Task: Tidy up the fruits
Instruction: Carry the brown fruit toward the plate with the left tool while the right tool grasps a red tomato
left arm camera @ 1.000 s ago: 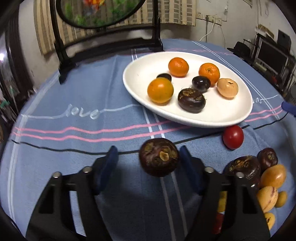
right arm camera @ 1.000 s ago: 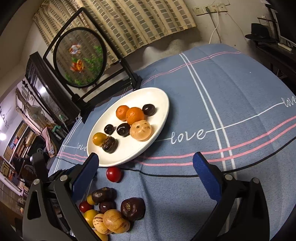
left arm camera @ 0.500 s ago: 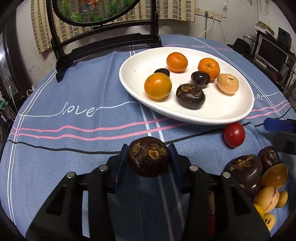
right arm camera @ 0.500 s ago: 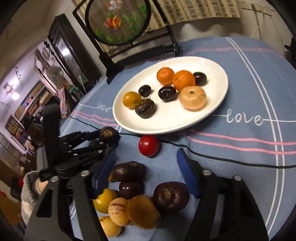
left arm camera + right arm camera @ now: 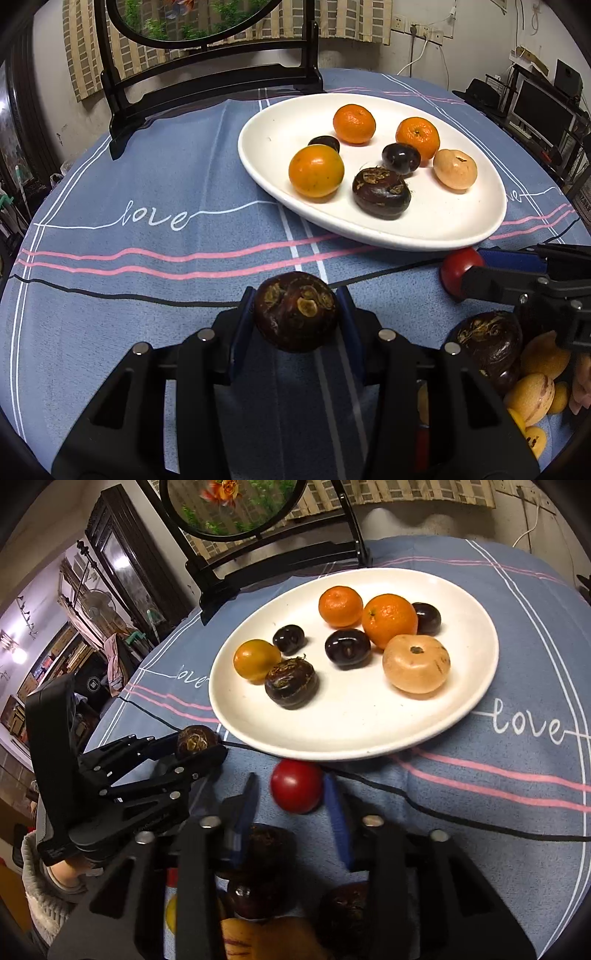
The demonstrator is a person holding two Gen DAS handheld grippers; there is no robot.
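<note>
Fruits: some on the plate (image 5: 388, 242), the rest heaped on the cloth (image 5: 147, 295) near its front edge.

Plate first. Already crowded through the middle, with bare room only along the near and right side. Risk of setting a new piece down onto or against one lying there and sending it rolling, likely towards the rim. Raised near rim also in the way of a low approach; could be clipped and the plate shoved.

Left gripper (image 5: 295, 295): fingers clamped on a dark fruit (image 5: 295, 317), held clear of the cloth and short of the plate. Grip sits on the rounded sides, close to the fingertips. Could squirt out forward if the squeeze eases or the wrist tips, then roll across the cloth.

Right gripper (image 5: 291, 781): fingers apart, one each side of the tomato (image 5: 295, 786), which rests on the cloth just beside the plate rim. No sign of a squeeze yet. Smooth and round, so likely to skid off towards the plate or under its rim if closed off-centre; may split if pinched hard.

Both grippers near each other and probably bound for the same plate: possible knock between them if moved together.

Heap (image 5: 532, 391) directly beneath the right gripper: easily nudged apart by a low hand.
</note>
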